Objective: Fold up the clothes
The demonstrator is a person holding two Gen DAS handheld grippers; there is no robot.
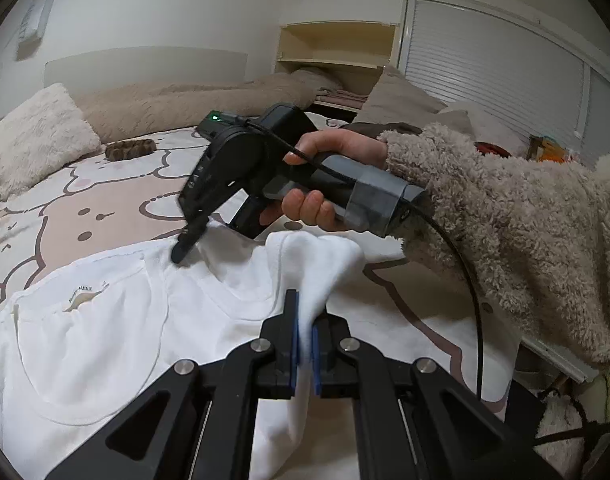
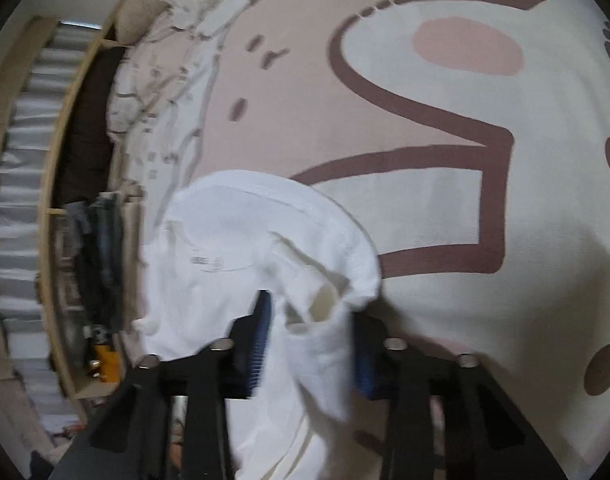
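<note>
A white T-shirt (image 1: 117, 320) lies spread on the bed's patterned sheet (image 1: 85, 200). My left gripper (image 1: 304, 332) is shut on a bunched fold of the shirt at its right edge. My right gripper (image 1: 185, 248), held in a hand in a fuzzy beige sleeve, touches the shirt's far edge. In the right wrist view the right gripper (image 2: 313, 320) has its blue pads (image 2: 261, 340) apart, with white shirt cloth (image 2: 241, 240) draped between them. The jaws stand wide, and whether they pinch the cloth is unclear.
A fluffy white pillow (image 1: 37, 136) and a beige duvet (image 1: 193, 100) lie at the head of the bed. A black device with a green light (image 1: 219, 122) and a brown bundle (image 1: 131, 149) rest on the sheet. Shelves (image 1: 337, 52) stand behind. A black cable (image 1: 471, 280) hangs from the right gripper.
</note>
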